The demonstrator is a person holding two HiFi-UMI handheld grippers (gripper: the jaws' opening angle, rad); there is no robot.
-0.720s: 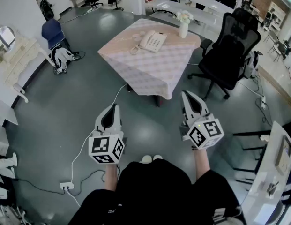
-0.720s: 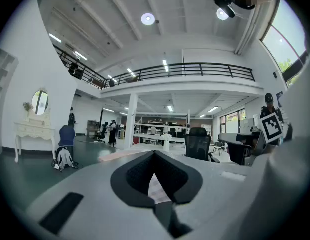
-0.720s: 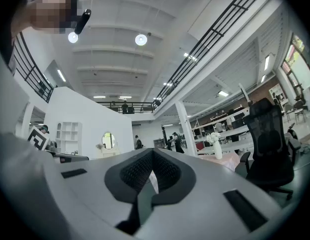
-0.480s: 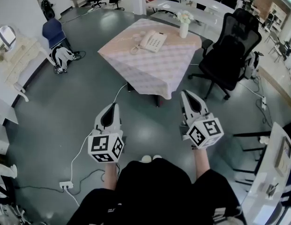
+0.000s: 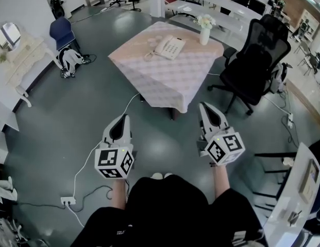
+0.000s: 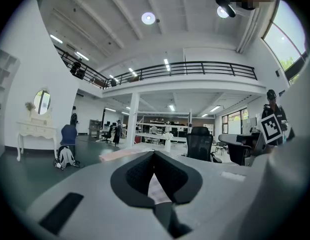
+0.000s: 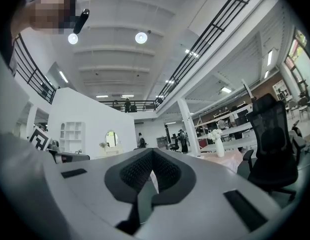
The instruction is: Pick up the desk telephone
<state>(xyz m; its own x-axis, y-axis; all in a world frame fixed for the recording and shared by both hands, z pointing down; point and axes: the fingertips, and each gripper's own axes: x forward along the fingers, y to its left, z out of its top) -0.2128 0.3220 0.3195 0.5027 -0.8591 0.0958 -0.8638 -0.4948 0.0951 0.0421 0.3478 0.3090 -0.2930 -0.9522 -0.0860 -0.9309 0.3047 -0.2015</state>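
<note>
Bright, even light: ceiling lamps (image 6: 148, 18), window (image 6: 289, 54) far right. Soft glare patch on floor (image 5: 154, 149); shadows faint. Strong fisheye bend at edges; gripper views vignetted black. Left gripper (image 6: 155, 156), right gripper (image 7: 152, 152) slightly soft near lens.

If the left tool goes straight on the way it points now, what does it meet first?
Probably the checked tablecloth, on its near hanging side; nothing stands before it, though depth is unclear.

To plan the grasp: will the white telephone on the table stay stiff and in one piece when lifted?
The telephone looks like a hard plastic box, so it is probably stiff and fairly light. Its cord lies curled beside it and will likely dangle or drag. On the tablecloth it may slide when pushed.
</note>
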